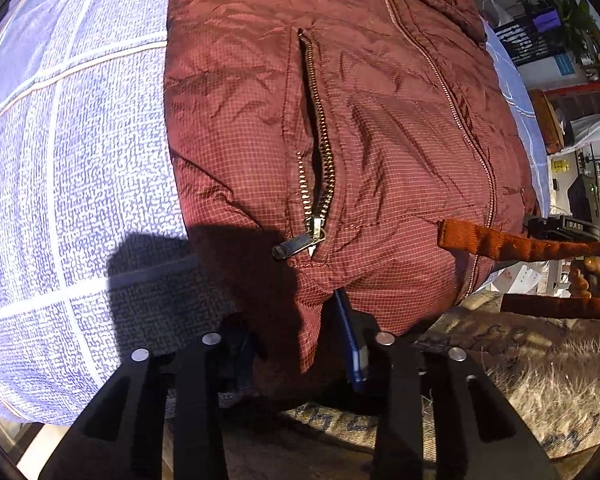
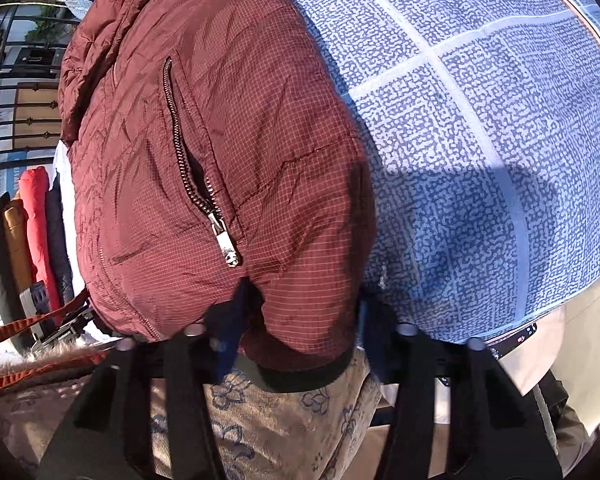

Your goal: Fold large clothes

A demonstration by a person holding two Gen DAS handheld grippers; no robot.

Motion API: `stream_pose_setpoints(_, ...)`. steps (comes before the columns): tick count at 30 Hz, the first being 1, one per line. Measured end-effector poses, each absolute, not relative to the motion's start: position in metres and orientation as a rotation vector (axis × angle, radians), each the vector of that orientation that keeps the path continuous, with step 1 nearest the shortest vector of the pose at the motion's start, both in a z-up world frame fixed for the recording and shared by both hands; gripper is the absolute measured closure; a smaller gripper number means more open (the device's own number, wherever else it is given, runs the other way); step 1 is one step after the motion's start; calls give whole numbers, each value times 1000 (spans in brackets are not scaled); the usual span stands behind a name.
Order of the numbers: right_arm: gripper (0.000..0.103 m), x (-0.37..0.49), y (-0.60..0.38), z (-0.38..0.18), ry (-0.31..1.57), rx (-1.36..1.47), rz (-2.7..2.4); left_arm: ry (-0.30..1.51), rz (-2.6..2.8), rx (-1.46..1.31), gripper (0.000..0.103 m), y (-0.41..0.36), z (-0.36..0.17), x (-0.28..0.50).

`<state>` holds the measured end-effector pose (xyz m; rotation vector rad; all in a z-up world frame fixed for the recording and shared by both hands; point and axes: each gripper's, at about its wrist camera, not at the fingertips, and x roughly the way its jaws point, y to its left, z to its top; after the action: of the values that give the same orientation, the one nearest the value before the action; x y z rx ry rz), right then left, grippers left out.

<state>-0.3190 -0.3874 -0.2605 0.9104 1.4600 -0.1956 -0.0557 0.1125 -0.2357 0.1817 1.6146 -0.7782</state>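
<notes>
Left wrist view shows the maroon quilted ripstop jacket (image 1: 380,140) filling the centre and upper right of the frame, spread on a blue-and-white patterned cloth with pale grid stripes (image 1: 80,140) that covers the counter. Its lower hem hangs off the near edge at bottom centre, and the left tongs (image 1: 300,344) are pinched narrow on that hem, with fabric bunched between the blue-padded fingers (image 1: 350,332). In the right wrist view the right tongs (image 2: 296,332) likewise grip the hem's dark ribbed band (image 2: 304,372) at bottom centre. The jacket looks light, puffy and slick, so it will likely sag and slide; the hem corners and ribbing seem the firmest holds, clear of the open brass pocket zipper (image 1: 318,160). Bare cloth lies wide at the left of the left view and the right of the right view, giving room to fold; clutter crowds the far edges.
</notes>
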Motion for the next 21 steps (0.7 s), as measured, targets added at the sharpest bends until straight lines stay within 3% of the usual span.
stream_pose_setpoints(4,80,-319,-388,-249,1450,912,-157,1610,-782,184,81,109,-227,-55)
stream_pose_setpoints(9,83,-307,-390,-231,1380,1036,-123,1601,-818,117,89,110,-208,-48)
stream_pose_setpoints(21,87,-237,-408,-165,1235,957,-25,1401,-945,86,91,57,-142,6)
